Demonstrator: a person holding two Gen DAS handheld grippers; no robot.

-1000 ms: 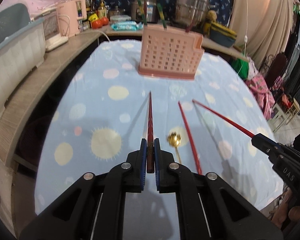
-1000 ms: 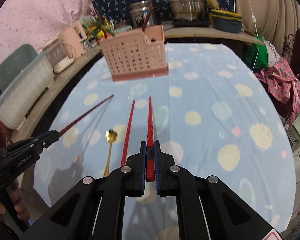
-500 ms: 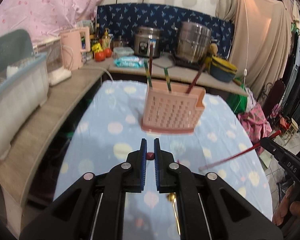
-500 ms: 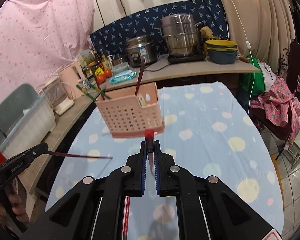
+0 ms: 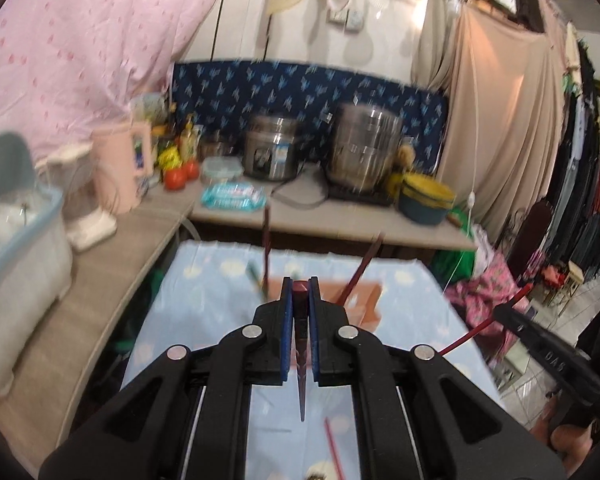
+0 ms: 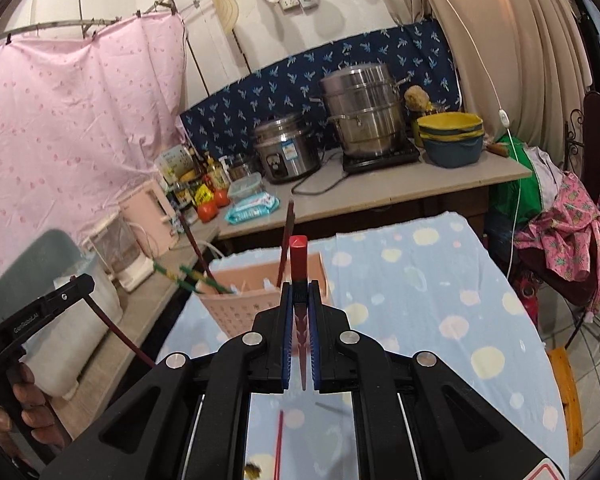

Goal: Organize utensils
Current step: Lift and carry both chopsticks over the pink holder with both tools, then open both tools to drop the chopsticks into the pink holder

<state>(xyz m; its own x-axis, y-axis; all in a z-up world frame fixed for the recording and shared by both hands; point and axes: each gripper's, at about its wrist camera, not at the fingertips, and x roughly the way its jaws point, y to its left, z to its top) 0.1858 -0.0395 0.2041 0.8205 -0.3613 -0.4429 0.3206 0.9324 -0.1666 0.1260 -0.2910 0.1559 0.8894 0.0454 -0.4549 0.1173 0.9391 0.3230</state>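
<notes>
My left gripper (image 5: 300, 294) is shut on a dark red chopstick (image 5: 300, 360) and holds it raised, tip toward the camera. My right gripper (image 6: 300, 296) is shut on a red chopstick (image 6: 298, 264), also raised with its square end up. The pink utensil basket (image 6: 240, 300) stands on the table ahead of both, holding several chopsticks. It also shows in the left wrist view (image 5: 359, 300), mostly behind the fingers. One red chopstick (image 6: 278, 444) and a gold spoon (image 6: 254, 470) lie on the tablecloth below.
The table has a light blue spotted cloth (image 6: 439, 300). A counter behind holds a rice cooker (image 6: 286, 148), a steel steamer pot (image 6: 363, 112), stacked bowls (image 6: 451, 136) and a pink kettle (image 5: 126, 168). A dish bin (image 5: 16, 264) stands left. Clothes hang at the right.
Both grippers have lifted their chopsticks off the cloth and tilted upward, so the views now look at the counter and wall. The basket has dropped lower in both views.
</notes>
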